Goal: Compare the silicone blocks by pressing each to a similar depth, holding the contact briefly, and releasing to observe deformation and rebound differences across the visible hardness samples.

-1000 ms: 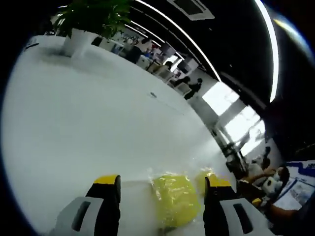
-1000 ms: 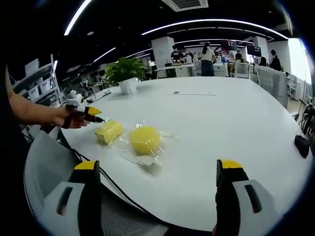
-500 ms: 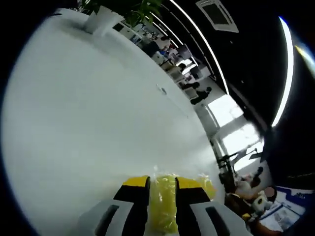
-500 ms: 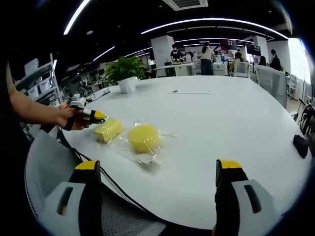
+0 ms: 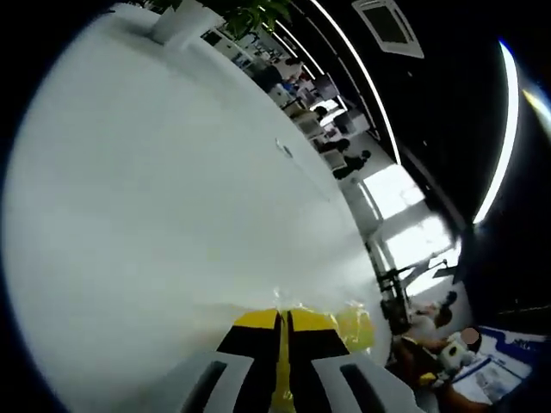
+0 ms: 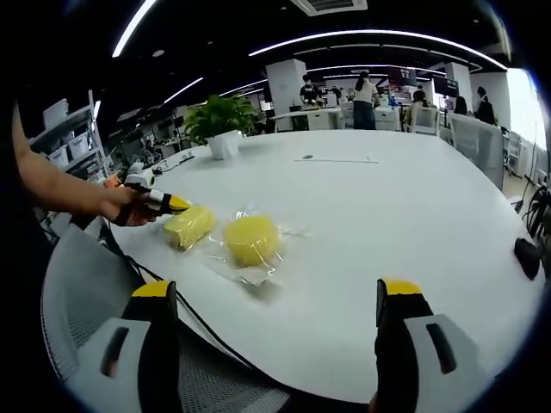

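Two yellow silicone blocks in clear bags lie on the white table: a squarish block and a rounder block to its right. A person's hand holds my left gripper at the squarish block's left end. In the left gripper view my left gripper has its jaws pressed almost together, with a thin strip of the squarish block squeezed between them. The rounder block peeks out just right of those jaws. My right gripper hangs open near the table's front edge, well short of both blocks.
A potted plant stands at the table's far side, and a small dark mark lies beyond the blocks. A black object sits at the right edge. A grey mesh chair and a black cable lie at the near left.
My left gripper's jaws went from wide apart to nearly together, squeezing the squarish block. The right gripper and the rounder block have stayed put.
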### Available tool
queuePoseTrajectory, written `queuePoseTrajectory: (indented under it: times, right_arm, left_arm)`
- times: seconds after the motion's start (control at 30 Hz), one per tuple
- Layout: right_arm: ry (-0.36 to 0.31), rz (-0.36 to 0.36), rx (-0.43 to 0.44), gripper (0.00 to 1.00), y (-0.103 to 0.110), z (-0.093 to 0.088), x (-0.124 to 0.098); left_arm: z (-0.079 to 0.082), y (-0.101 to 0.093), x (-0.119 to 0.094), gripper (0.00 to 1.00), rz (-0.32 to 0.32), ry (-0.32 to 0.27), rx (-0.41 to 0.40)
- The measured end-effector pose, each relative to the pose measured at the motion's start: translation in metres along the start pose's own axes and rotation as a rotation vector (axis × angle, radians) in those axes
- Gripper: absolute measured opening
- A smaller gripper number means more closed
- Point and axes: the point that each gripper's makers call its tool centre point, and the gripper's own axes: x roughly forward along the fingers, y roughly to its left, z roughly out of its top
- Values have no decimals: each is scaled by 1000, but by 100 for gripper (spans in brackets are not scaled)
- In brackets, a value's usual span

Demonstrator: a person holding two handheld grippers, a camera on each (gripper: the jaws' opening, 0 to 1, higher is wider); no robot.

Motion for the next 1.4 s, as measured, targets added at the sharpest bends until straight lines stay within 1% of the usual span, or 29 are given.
queuePoseTrajectory:
  times: [0.03, 0.1, 0.13, 0.2, 0.23, 0.27, 0.3, 0.33, 0.4, 0.43, 0.47, 0.53, 0.57, 0.63, 0.7, 0.77, 0.87, 0.9, 0.93, 1.0, 1.03, 1.07, 1.2, 1.23, 1.33, 1.4]
  right_arm:
    - [1, 0, 0, 89, 0, 0, 0]
    - [5, 0, 0, 89, -1, -2, 1]
    - [7, 1, -1, 89, 0, -2, 1]
    - [12, 2, -7, 89, 0, -2, 1]
    - [15, 3, -10, 89, 0, -2, 1]
    - [16, 4, -12, 88, 0, -2, 1]
    - [13, 3, -12, 88, -1, -2, 2]
    - [8, 0, -8, 88, -2, -2, 2]
    - [-12, -8, 26, 88, -5, 0, 3]
    - [-16, -8, 32, 88, -5, 0, 4]
    - [-18, -7, 33, 88, -5, 1, 4]
    - [-17, 1, 21, 88, -3, 1, 5]
    - [-14, 2, 14, 88, -2, 1, 5]
    - [-18, 3, 16, 88, -2, 2, 5]
    - [-29, -6, 17, 90, -3, 3, 5]
    - [-29, 0, 21, 89, -1, 3, 5]
    - [-28, 9, 18, 89, 2, 2, 6]
    - [-28, 11, 15, 89, 3, 2, 6]
    - [-28, 13, 16, 89, 3, 2, 7]
    - [-38, 8, 8, 92, 3, 6, 7]
    - [-52, 7, 1, 93, 2, 10, 7]
    - [-52, 10, 2, 93, 2, 11, 7]
    - [-57, 15, -3, 93, 2, 16, 9]
    - [-58, 19, 0, 93, 2, 17, 10]
    - [-63, 28, -7, 92, 4, 21, 12]
    - [-66, 33, -8, 92, 5, 23, 13]
  left_arm:
    - [1, -2, 0, 0, -1, -6, 16]
    - [3, -2, 1, 0, 7, -19, 75]
    - [1, -4, 1, 0, 5, -16, 54]
    - [3, -5, 2, 0, -6, -27, 47]
    - [3, -5, 1, 0, -2, -32, 48]
    - [3, -6, 0, 0, -1, -43, 67]
    - [6, -3, -2, 0, 23, -68, 133]
    - [5, -9, -4, 0, 10, -81, 136]
    - [4, -15, -6, 0, -21, -77, 55]
    - [4, -15, -7, 0, -8, -65, 37]
    - [5, -16, -8, 0, 0, -69, 18]
    - [13, -23, -11, 0, -4, -110, 43]
    - [19, -27, -14, 0, -6, -145, 54]
    - [26, -34, -16, 0, -24, -168, 66]
    - [30, -39, -17, 0, -33, -175, 84]
    - [32, -46, -18, 0, -53, -174, 81]
    - [34, -57, -21, 0, -73, -173, 132]
    - [34, -62, -23, 0, -80, -172, 188]
    - [32, -64, -24, 0, -82, -164, 226]
    - [31, -66, -26, 0, -52, -162, 332]
    - [31, -67, -26, 0, -55, -161, 331]
    - [31, -72, -27, 0, -82, -168, 322]
    - [31, -85, -30, 0, -130, -178, 331]
    - [31, -94, -32, 0, -160, -184, 340]
    - [30, -102, -34, 0, -186, -178, 365]
    - [30, -104, -34, 0, -198, -172, 373]
